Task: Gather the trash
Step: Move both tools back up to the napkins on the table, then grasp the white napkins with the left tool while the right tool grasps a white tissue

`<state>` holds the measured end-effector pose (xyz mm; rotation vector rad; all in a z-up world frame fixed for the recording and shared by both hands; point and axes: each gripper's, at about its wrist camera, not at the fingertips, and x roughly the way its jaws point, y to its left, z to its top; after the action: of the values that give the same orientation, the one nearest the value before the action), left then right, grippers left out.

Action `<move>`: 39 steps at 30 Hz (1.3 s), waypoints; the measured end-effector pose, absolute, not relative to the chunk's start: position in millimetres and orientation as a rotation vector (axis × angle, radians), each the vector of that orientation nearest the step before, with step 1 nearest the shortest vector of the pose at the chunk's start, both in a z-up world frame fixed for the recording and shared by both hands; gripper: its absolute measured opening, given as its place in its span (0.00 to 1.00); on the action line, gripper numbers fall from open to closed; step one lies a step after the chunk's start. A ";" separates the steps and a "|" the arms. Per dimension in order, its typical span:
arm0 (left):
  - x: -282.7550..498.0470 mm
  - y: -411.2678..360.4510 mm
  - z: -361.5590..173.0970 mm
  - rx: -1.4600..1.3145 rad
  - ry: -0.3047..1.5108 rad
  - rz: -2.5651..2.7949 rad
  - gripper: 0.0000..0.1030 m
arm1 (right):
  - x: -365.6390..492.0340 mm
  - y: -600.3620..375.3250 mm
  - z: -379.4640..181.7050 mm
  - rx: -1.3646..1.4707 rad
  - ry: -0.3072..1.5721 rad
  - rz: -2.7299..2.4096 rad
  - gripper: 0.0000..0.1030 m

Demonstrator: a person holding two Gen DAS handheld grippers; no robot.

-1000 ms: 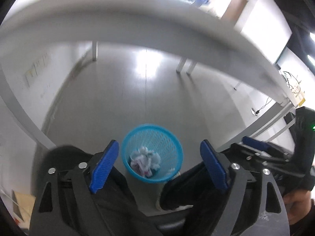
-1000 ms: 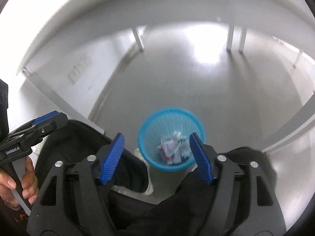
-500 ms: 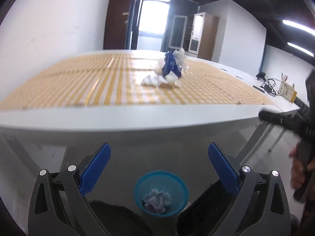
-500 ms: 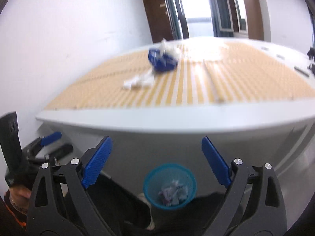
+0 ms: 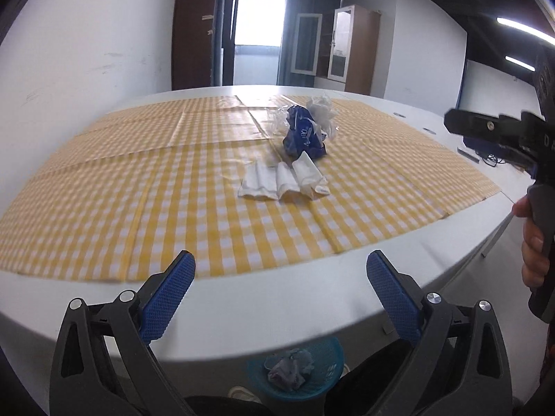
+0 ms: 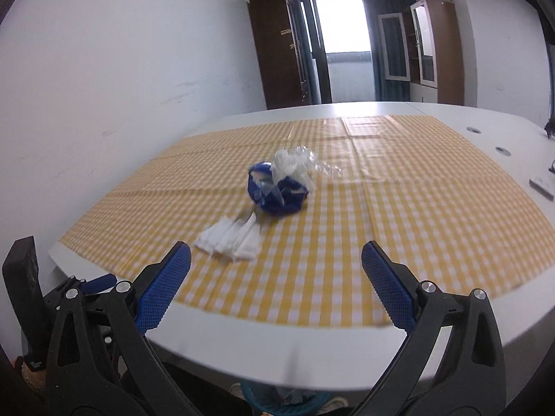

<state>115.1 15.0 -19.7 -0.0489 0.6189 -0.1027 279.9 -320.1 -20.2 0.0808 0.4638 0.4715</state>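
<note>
On the yellow-checked cloth (image 5: 173, 190), about mid-table: a pleated white paper napkin (image 5: 282, 182). Lies flat, long axis running left to right in the left wrist view, with the fold ridges running near to far towards the wrapper. Looks creased into several raised ribs, the right end lifted a little.

Just beyond it on the far side, touching or nearly so: a crumpled blue wrapper (image 5: 303, 137) with white print. Stands bunched up in a lump, no clear long axis. Topped on its far right by a wad of clear and whitish plastic film (image 5: 322, 109).

Under the near edge of the white table (image 5: 277, 329), on the floor: a blue mesh basket (image 5: 327, 364), upright, mouth up, holding crumpled pale paper (image 5: 289, 369).

Left gripper (image 5: 281, 260): released, blue pads spread wide after just opening, nothing between them, hanging off the near table edge.

Right gripper (image 6: 275, 250): likewise released, having just opened further, nothing between the pads, aimed across the cloth towards the napkin and wrapper. Held by a hand (image 5: 534, 246) at the right.
</note>
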 end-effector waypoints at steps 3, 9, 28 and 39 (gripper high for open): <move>140.9 15.9 -23.4 -0.061 0.658 -0.104 0.94 | 305.9 -311.6 -17.2 0.087 0.493 0.480 0.91; 183.6 15.3 -30.1 -0.080 0.717 -0.116 0.94 | 348.4 -294.7 -7.0 0.094 0.518 0.484 0.91; 275.0 5.4 -35.7 -0.058 0.861 -0.112 0.91 | 487.2 -251.5 -9.1 0.140 0.676 0.458 0.73; 279.6 1.9 -38.3 -0.081 0.878 -0.146 0.40 | 492.3 -256.8 -31.7 0.154 0.728 0.467 0.08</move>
<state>279.6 1.9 -38.3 -0.0810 0.8783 -0.1459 492.3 -256.8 -31.7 0.1539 0.7281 0.4670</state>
